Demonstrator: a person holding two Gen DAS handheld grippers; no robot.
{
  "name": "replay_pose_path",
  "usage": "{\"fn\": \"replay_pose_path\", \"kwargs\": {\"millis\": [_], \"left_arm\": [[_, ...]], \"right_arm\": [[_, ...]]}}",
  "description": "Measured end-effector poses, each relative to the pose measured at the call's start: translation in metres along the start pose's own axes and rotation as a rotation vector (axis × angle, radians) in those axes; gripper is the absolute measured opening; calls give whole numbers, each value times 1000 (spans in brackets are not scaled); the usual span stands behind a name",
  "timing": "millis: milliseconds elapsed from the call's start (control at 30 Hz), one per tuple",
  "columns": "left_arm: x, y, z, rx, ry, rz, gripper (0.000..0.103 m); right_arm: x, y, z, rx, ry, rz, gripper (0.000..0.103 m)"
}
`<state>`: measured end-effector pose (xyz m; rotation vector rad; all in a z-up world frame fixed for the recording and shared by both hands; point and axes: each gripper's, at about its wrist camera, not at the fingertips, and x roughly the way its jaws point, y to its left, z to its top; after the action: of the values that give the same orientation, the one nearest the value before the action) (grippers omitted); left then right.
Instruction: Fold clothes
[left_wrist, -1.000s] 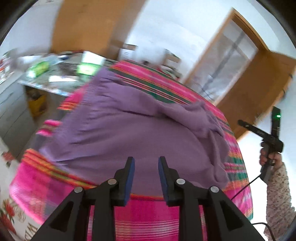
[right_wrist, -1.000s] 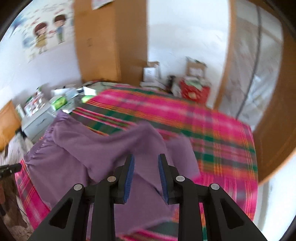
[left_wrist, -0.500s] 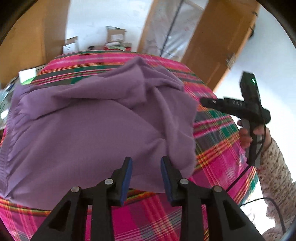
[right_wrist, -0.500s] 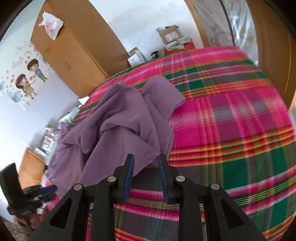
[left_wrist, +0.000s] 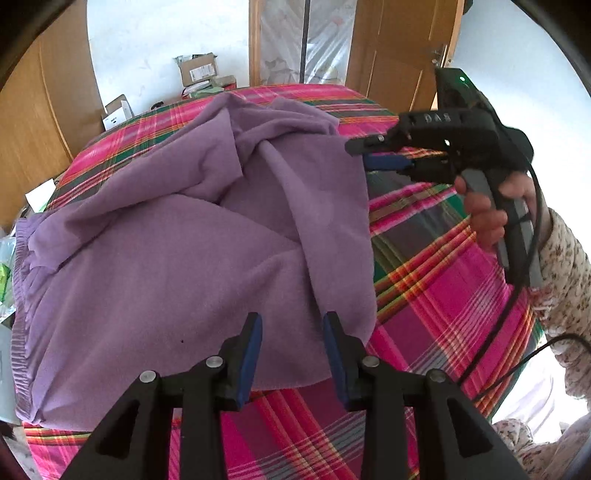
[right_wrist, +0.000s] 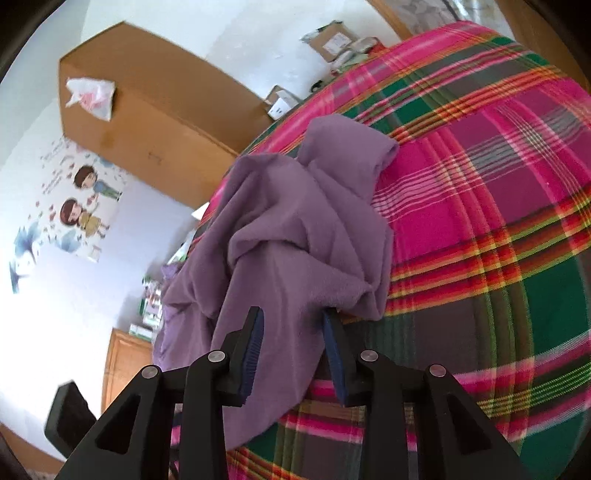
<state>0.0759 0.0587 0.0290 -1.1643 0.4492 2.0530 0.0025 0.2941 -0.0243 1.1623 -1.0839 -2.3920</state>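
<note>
Purple fleece, one soft garment (left_wrist: 177, 266), lies crumpled across the pink, green and orange plaid bedspread (left_wrist: 436, 280), bunched into thick folds toward the far side and flatter near me. My left gripper (left_wrist: 291, 347) hangs over its near edge with the jaws parted; they have just been opening, and the cloth lies below the blue pads without being pinched. My right gripper (right_wrist: 293, 341) is at the garment's other side, tilted, and its jaws have also just been opening: a fold of the fleece hangs down between the two fingers, yet both pads stand clear of it as far as I can see. From the left view that right gripper (left_wrist: 373, 153) points in at the cloth's right edge, my hand (left_wrist: 491, 206) wrapped round its grey handle, a flowered sleeve (left_wrist: 561, 280) behind it. Cardboard boxes (left_wrist: 195, 72) sit against the white wall beyond the bed, beside a wooden door (left_wrist: 399, 48).
</note>
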Motion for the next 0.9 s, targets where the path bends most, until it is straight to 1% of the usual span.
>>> {"fn": "replay_pose_path", "kwargs": {"millis": [100, 167, 200, 267, 500, 633, 767, 900], "left_arm": [[-5, 3, -3, -2, -9, -9, 35], [-6, 6, -5, -8, -6, 3, 35], [-6, 7, -6, -11, -4, 10, 35], [-5, 6, -9, -2, 3, 17, 35], [-3, -10, -3, 28, -14, -11, 35], [3, -19, -3, 44, -3, 11, 35], [9, -27, -10, 79, 17, 50, 35], [14, -30, -13, 83, 29, 86, 35]], "right_arm": [[4, -2, 1, 11, -7, -15, 26], [5, 0, 2, -8, -23, -58, 12], [4, 2, 2, -14, -35, -68, 11], [2, 0, 2, -15, -60, -62, 6], [-14, 8, 0, -33, -134, -27, 5], [-26, 20, -2, -62, -174, -12, 4], [-41, 33, -7, -106, -234, -34, 4], [-54, 45, -16, -162, -280, -61, 4]]}}
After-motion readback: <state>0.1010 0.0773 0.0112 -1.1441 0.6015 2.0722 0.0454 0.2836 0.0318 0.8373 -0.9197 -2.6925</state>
